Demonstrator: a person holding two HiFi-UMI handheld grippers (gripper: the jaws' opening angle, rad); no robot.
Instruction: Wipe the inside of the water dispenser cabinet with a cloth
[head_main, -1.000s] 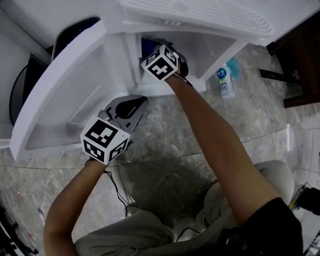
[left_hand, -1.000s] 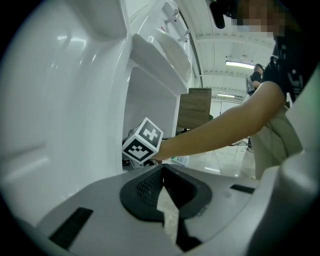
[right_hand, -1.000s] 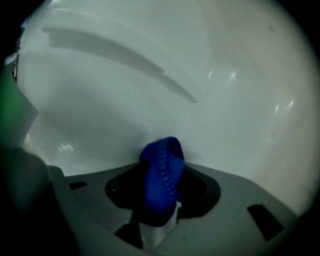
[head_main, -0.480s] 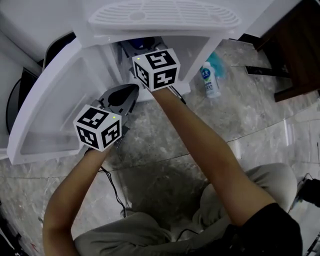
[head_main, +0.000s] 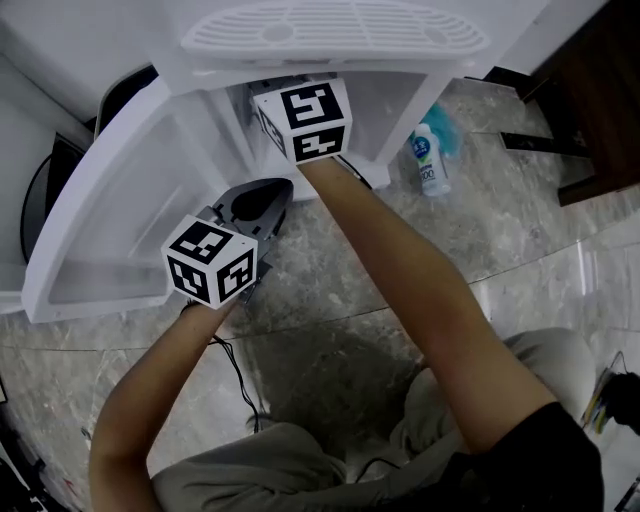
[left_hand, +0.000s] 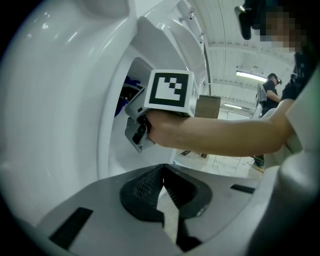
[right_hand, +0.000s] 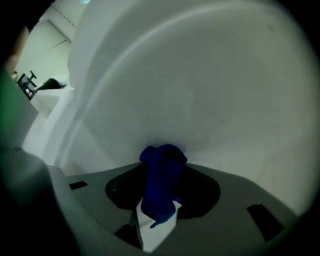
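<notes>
The white water dispenser cabinet (head_main: 405, 95) stands open, its door (head_main: 130, 200) swung out to the left. My right arm reaches into the opening; only its marker cube (head_main: 303, 120) shows from above, and the jaws are hidden inside. In the right gripper view, my right gripper (right_hand: 161, 167) is shut on a bunched blue cloth (right_hand: 161, 185), whose top end presses against the white inner wall (right_hand: 200, 90). My left gripper (head_main: 272, 195) is shut on nothing and hovers beside the door's inner face. From the left gripper (left_hand: 162, 175), I see the right hand and its cube (left_hand: 170, 90) at the cabinet mouth.
A white bottle with a blue cap (head_main: 428, 165) lies on the marble floor right of the cabinet. Dark wooden furniture (head_main: 600, 90) stands at far right. A black cable (head_main: 235, 380) runs across the floor near my knees. Another person (left_hand: 272, 90) stands far off.
My right gripper has risen inside the cabinet with the cloth and tipped upward, so its cube now faces the camera more squarely. The left gripper has barely shifted.
</notes>
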